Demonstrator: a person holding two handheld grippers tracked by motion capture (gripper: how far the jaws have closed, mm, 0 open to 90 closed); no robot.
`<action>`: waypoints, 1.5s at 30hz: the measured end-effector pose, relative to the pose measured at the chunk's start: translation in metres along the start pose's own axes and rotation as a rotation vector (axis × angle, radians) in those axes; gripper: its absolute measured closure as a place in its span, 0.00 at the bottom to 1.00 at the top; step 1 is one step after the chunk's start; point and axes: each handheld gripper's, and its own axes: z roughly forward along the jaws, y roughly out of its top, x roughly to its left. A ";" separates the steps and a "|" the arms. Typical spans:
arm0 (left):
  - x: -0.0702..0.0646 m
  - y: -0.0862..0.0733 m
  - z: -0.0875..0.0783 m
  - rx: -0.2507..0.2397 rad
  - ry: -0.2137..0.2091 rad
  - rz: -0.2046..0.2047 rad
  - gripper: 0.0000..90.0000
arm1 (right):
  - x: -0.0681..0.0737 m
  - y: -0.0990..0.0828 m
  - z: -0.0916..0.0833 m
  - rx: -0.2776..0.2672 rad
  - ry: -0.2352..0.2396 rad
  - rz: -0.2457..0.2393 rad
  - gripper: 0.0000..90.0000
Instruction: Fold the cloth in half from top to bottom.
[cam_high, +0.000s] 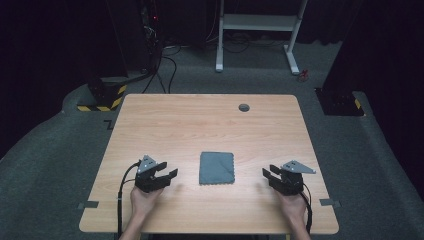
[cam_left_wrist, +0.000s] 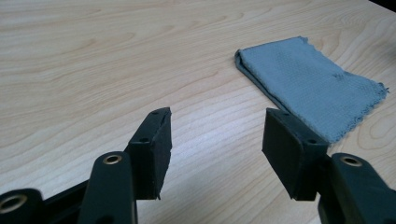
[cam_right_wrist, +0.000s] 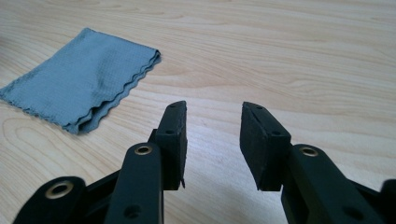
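Folded grey cloth (cam_high: 217, 168) lies flat at the lower centre of the table (cam_high: 200, 120). We hold the left gripper (cam_high: 170, 174) and right gripper (cam_high: 266, 173) either side, jaws parted, empty.

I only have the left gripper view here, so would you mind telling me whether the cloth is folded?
Observer: Yes. The right gripper view shows the grey cloth doubled over, with wavy stacked edges along one side.
Operator: Thank you. Where is the right hand-held gripper?
Observer: In the high view, the right hand-held gripper sits to the right of the cloth, apart from it, jaws open with nothing between them.
Operator: And is the cloth centred on the table?
Observer: Roughly between both hands, on the near half of the table; a small round dark spot lies near the far edge.
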 end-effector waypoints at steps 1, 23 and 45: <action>0.001 -0.001 -0.001 0.002 0.003 -0.005 0.47 | -0.001 -0.001 -0.001 0.001 -0.001 0.003 0.68; 0.013 -0.017 -0.005 0.087 0.130 0.029 0.45 | -0.014 -0.024 -0.007 0.085 -0.104 -0.030 0.65; 0.011 -0.020 0.001 0.139 0.191 0.035 0.37 | -0.015 -0.027 -0.003 0.145 -0.138 -0.029 0.49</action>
